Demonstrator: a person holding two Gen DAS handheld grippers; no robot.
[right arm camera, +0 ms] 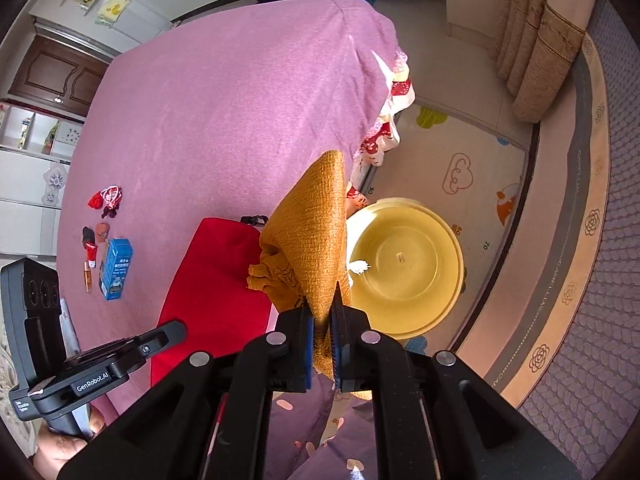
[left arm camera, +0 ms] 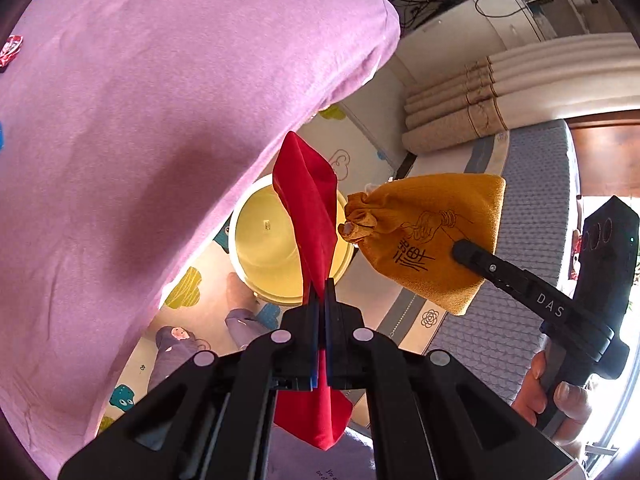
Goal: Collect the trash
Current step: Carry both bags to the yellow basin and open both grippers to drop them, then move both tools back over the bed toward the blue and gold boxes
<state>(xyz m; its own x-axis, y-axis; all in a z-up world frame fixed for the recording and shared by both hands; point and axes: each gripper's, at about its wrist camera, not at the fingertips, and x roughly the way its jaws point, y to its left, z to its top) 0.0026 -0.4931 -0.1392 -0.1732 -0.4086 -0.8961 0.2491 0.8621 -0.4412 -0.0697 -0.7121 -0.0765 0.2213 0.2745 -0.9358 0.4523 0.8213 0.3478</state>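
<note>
A wide bed draped in a pink-purple cloth cover [right arm camera: 224, 112] fills the space left of and beyond both sets of jaws. Below the jaws and just past their tips, a round pale-yellow plastic basin [right arm camera: 404, 264] sits on a cartoon-printed floor mat [right arm camera: 464, 168] beside the bed. The left gripper [left arm camera: 319, 286] has its jaws pressed together on a red soft fabric pouch [left arm camera: 306, 200], which rises beyond the tips over the basin and also hangs out behind the jaws. The right gripper [right arm camera: 326, 312] pinches a mustard-yellow drawstring cloth pouch [right arm camera: 316, 224] printed with black line art; its fabric fills the narrow gap between the blue pads. On the cover, well left of the right jaws, lie a blue upright-printed carton [right arm camera: 116, 268] and a cluster of small red and brown scraps [right arm camera: 102, 208], possibly wrappers, too small to identify.
</note>
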